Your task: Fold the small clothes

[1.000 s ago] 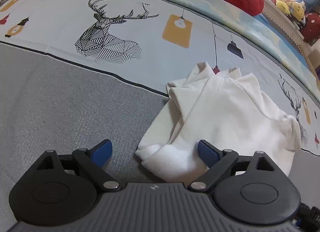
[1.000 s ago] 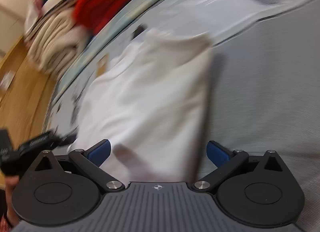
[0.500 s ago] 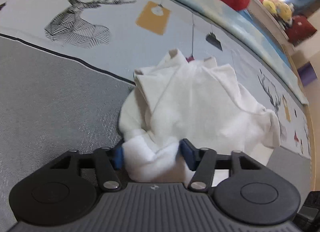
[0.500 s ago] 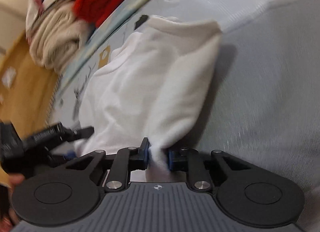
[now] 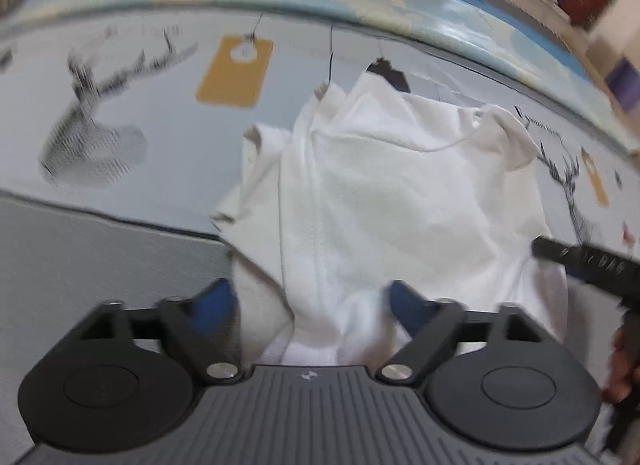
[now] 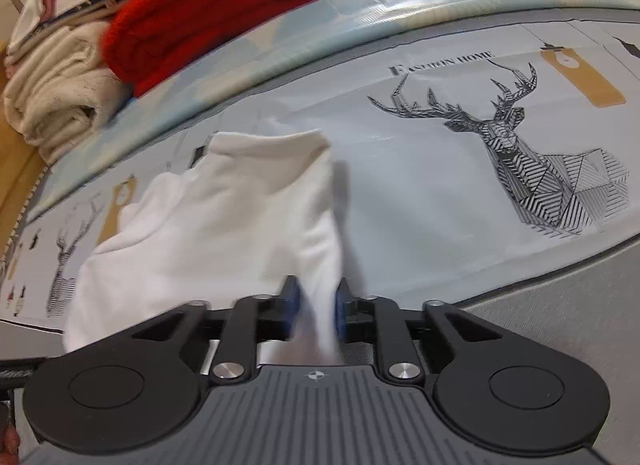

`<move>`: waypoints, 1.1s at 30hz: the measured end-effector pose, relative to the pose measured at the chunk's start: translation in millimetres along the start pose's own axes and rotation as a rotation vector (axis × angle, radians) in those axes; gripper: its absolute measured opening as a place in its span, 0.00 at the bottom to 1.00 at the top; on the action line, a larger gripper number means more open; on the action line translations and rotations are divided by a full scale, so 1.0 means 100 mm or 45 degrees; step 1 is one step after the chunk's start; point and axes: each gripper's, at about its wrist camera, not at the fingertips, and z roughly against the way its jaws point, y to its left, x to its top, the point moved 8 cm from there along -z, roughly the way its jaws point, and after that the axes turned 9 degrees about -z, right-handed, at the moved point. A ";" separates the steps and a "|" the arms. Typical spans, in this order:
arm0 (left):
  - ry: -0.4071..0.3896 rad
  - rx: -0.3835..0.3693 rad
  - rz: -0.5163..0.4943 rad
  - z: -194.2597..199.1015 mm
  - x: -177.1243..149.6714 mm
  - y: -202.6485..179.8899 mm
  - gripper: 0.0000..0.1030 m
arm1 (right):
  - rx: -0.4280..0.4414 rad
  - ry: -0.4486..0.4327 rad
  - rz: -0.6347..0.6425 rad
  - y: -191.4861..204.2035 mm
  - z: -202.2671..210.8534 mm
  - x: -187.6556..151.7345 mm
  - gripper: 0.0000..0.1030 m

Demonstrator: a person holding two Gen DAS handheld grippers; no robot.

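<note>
Printed bedding with geometric deer heads point(image 6: 532, 161) and mustard tag shapes covers the bed point(image 5: 100, 273), and a grey band of the same cover runs along its near side. At the far left, by the bed's edge, a cream folded blanket point(image 6: 52, 97) lies under a rolled red blanket point(image 6: 208, 9), set aside well clear of the work. Nearer the middle lies the small white garment point(image 5: 400, 201), bunched into 2 or so loose layers across the line where the printed strip meets the grey, one corner standing up toward the red blanket. The left gripper point(image 5: 310, 303) is low over the near hem, its blue pads spread wide and opening further; cloth lies between them, yet neither pad seems to press on it, so I judge that side is let go after a fold was laid down. To the right, the right gripper point(image 6: 314, 307) has its jaws parting too, with a raised ridge of the garment's right edge between the pads; motion blur hides whether they still touch it. Both tools point steeply down at the near edge, probably so the hem settles flat and does not spring back.
</note>
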 end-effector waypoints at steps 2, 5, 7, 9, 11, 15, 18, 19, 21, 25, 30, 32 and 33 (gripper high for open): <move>-0.038 0.086 -0.051 0.25 -0.07 0.01 0.93 | -0.077 -0.009 0.017 0.00 0.13 -0.02 0.56; -0.046 0.172 -0.126 0.62 -0.23 -0.01 0.93 | -0.091 -0.071 0.107 0.07 0.60 -0.20 0.67; -0.044 0.264 -0.165 0.86 -0.35 -0.01 0.93 | -0.142 -0.113 0.140 0.13 0.96 -0.35 0.73; -0.081 0.331 -0.208 1.11 -0.46 -0.06 0.93 | -0.173 -0.149 0.173 0.23 1.31 -0.53 0.77; -0.128 0.351 -0.230 1.33 -0.55 -0.12 0.93 | -0.201 -0.171 0.234 0.34 1.60 -0.75 0.78; -0.138 0.220 -0.170 1.66 -0.80 -0.28 0.93 | -0.175 -0.183 0.330 0.53 1.98 -1.07 0.79; -0.156 0.198 -0.164 1.85 -0.95 -0.39 0.93 | -0.154 -0.190 0.323 0.57 2.21 -1.23 0.80; -0.161 0.197 -0.167 1.90 -0.99 -0.43 0.93 | -0.148 -0.184 0.317 0.57 2.26 -1.27 0.80; -0.174 0.192 -0.171 2.00 -1.06 -0.47 0.93 | -0.142 -0.176 0.314 0.56 2.36 -1.34 0.80; -0.190 0.199 -0.164 2.13 -1.14 -0.50 0.93 | -0.137 -0.178 0.321 0.57 2.50 -1.43 0.80; -0.183 0.199 -0.138 2.20 -1.17 -0.49 0.93 | -0.121 -0.187 0.333 0.62 2.59 -1.48 0.80; -0.182 0.201 -0.141 2.22 -1.18 -0.49 0.93 | -0.115 -0.188 0.338 0.65 2.62 -1.50 0.81; -0.182 0.202 -0.143 2.23 -1.18 -0.49 0.93 | -0.110 -0.189 0.341 0.66 2.63 -1.51 0.82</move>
